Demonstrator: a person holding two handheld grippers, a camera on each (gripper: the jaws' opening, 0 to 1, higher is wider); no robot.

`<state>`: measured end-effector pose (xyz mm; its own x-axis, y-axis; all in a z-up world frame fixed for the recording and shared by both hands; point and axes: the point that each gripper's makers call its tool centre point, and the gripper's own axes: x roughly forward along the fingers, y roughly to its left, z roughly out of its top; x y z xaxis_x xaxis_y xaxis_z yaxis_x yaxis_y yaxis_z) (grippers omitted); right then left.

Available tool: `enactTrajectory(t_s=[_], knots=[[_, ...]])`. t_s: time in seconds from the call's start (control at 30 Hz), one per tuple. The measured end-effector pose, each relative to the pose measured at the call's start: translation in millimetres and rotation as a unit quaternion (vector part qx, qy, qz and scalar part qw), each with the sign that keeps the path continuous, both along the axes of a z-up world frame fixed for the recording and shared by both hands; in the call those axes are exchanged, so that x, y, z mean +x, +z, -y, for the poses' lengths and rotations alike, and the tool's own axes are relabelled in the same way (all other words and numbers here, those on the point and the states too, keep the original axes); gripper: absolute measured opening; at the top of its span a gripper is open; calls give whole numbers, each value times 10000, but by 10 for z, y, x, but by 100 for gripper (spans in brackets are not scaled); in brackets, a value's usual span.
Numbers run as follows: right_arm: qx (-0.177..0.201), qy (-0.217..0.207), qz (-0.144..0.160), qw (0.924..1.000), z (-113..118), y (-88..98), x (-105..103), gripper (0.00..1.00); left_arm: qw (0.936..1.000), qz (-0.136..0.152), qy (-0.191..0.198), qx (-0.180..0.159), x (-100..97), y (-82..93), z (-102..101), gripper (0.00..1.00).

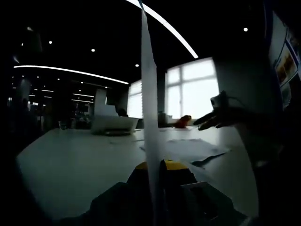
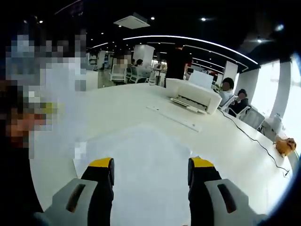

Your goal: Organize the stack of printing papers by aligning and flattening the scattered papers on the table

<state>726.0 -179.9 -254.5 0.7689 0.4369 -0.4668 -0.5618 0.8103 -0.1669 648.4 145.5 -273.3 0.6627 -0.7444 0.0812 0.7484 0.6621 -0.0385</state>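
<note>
Left gripper jaws clamped on paper sheet, held upright, edge-on. Right gripper jaws spread wide, empty, hovering over flat sheet on white table. More loose papers lie ahead, printer beyond. Step: gathering. Next likely: lay held sheet squarely onto stack, edges matched.

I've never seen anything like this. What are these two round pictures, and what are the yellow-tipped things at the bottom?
No robot here: a person holds a two-fingered gripper in each hand, each carrying a fisheye camera. In the left gripper view, the left gripper is shut on a paper sheet, seen edge-on and standing upright. More loose papers lie on the white table, and the other gripper reaches in from the right. In the right gripper view, the right gripper is open above a flat sheet. Farther back sits a white printer.
</note>
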Motion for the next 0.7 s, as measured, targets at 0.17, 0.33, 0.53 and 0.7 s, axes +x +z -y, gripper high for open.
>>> enactTrajectory(t_s=[0.17, 0.33, 0.53, 0.7], knots=[[-34, -37, -26, 10000, 25, -12, 56, 59, 10000, -5, -4, -19, 0, 4, -4, 6], [-12, -82, -51, 10000, 43, -23, 109, 59, 10000, -6, -12, -19, 3, 4, -5, 6], [38, -141, -4, 9999, 48, -18, 172, 58, 10000, -11, -15, -11, 6, 0, -5, 6], [39, -182, 45, 9998, 73, 3, 198, 57, 10000, -10, -12, -28, 8, 3, -10, 6]])
